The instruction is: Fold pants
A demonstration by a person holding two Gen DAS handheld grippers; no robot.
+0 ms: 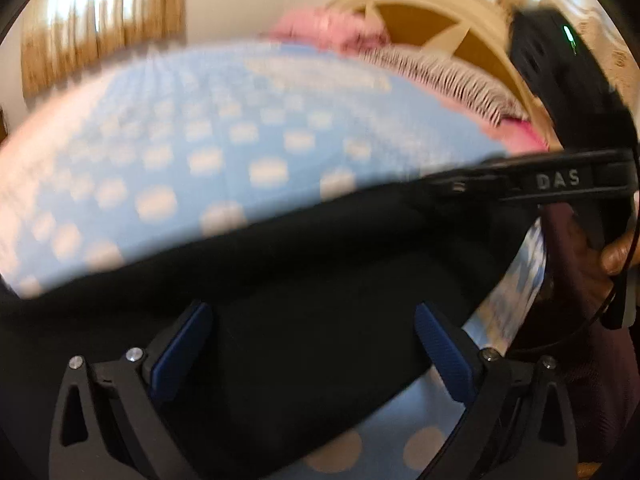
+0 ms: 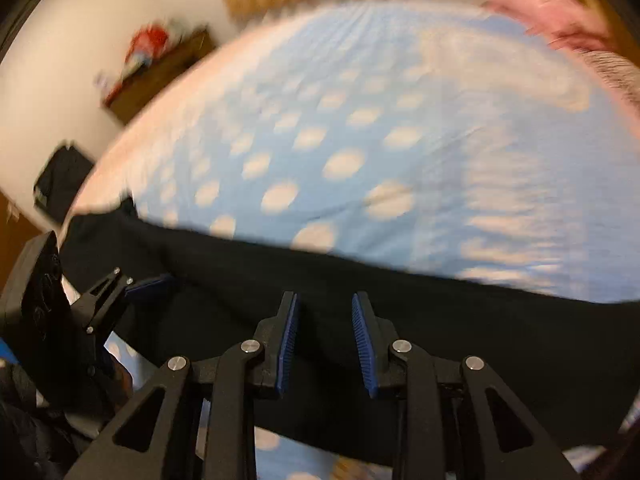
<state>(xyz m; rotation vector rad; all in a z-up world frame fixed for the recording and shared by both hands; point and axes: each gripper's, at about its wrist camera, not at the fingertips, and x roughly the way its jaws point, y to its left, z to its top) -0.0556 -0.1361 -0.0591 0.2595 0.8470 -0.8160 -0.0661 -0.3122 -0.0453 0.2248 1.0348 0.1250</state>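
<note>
Black pants lie across the near edge of a bed with a light blue, white-dotted sheet. The waistband with grey lettering lies at the right of the left wrist view. My left gripper is open, its blue pads wide apart just above the black fabric. In the right wrist view the pants stretch across the lower frame. My right gripper is part open with a narrow gap, over the fabric and holding nothing. The left gripper shows at the left of that view.
A pink fringed blanket lies at the head of the bed by a cream and brown headboard. A brown dresser with clutter stands by the far wall. The bed sheet stretches beyond the pants. Both views are motion-blurred.
</note>
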